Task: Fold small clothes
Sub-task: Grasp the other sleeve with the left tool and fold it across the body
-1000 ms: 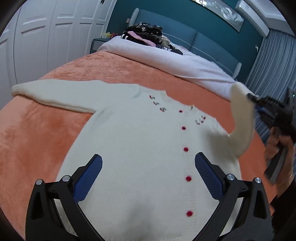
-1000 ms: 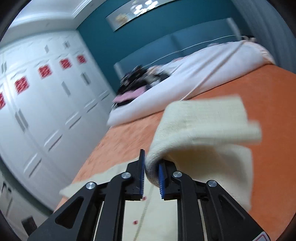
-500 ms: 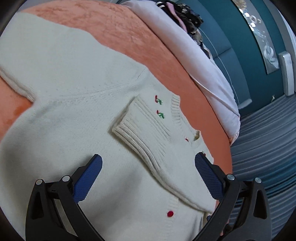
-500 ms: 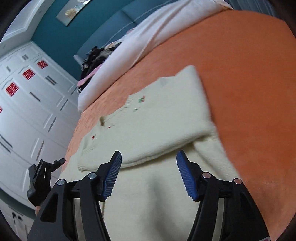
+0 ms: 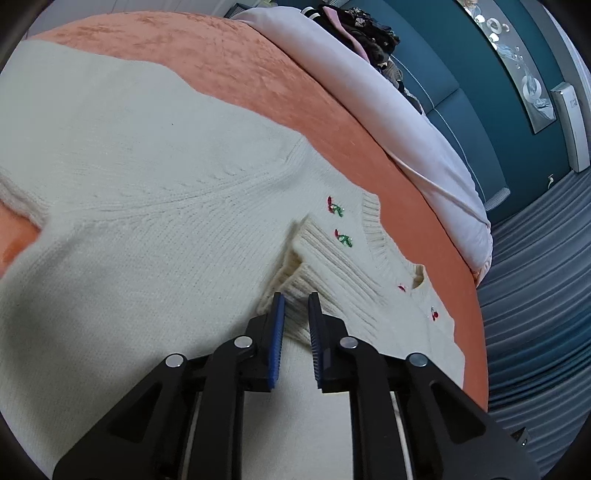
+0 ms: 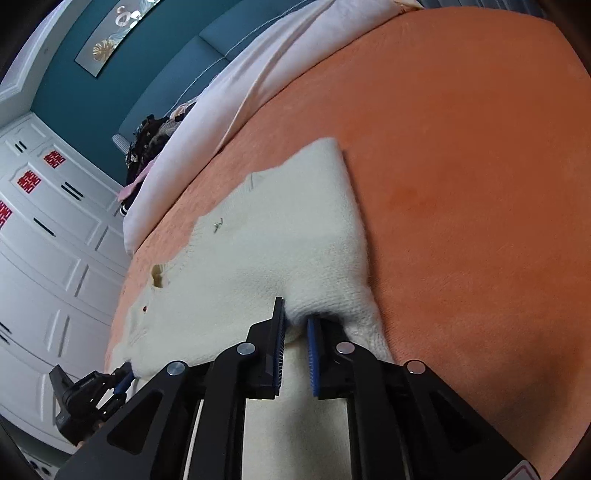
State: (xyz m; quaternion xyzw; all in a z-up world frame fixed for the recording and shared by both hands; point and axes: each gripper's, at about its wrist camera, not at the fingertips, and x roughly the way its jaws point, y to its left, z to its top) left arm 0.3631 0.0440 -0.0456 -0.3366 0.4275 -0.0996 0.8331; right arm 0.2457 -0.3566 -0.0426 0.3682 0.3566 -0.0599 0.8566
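Cream wool covers most of the orange bed point(image 6: 461, 166). It is a little knitted cardigan point(image 5: 147, 240) with red buttons and tiny cherries sewn near the neck, lying flat on its back. One sleeve point(image 6: 288, 229) is folded across the chest, and its ribbed cuff point(image 5: 314, 266) lies just under the cherries.

The left tool point(image 5: 295, 314) has its blue pads close together, pinching the edge of that cuff. It probably holds the cuff so the sleeve can be pulled straight and lie neat.

The right tool point(image 6: 295, 328) is pressed together too, pinching a bunch of wool at the fold of the same sleeve, near the side of the cardigan. Holding both ends likely keeps the sleeve from sliding or bunching up.

The other sleeve point(image 5: 74, 129) is spread out to the side, not folded yet, so the job looks less than half done. A white duvet point(image 5: 369, 92) and a pile of dark clothes point(image 5: 362, 33) sit farther up the bed, well apart from the cardigan.
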